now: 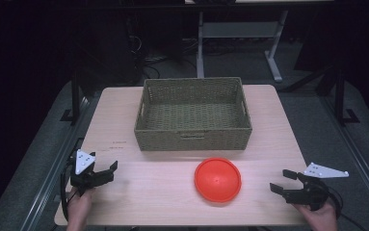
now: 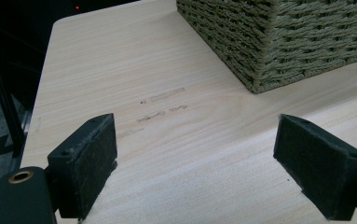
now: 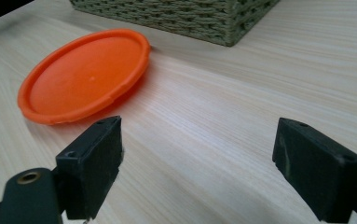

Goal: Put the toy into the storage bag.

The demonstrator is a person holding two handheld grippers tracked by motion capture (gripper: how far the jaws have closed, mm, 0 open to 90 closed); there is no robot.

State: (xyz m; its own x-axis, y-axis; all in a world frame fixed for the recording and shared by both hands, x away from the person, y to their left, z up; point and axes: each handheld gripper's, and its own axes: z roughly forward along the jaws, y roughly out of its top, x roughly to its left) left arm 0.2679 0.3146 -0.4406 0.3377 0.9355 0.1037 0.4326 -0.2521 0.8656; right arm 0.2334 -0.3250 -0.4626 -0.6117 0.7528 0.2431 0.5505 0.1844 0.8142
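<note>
My left tool [image 1: 106, 172] rests at the surface's [image 1: 124, 192] near left corner, jaws wide apart and holding nothing. My right tool [image 1: 283, 181] sits at the near right, also spread wide and empty. An orange plate [image 1: 217, 180] lies upside down between them, just before the empty woven basket [image 1: 191, 132].

No readable text, label, brand, number or sign anywhere.

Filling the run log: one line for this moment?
left tongs open, empty | right tongs open, empty | orange disc on table, before basket | basket empty
</note>
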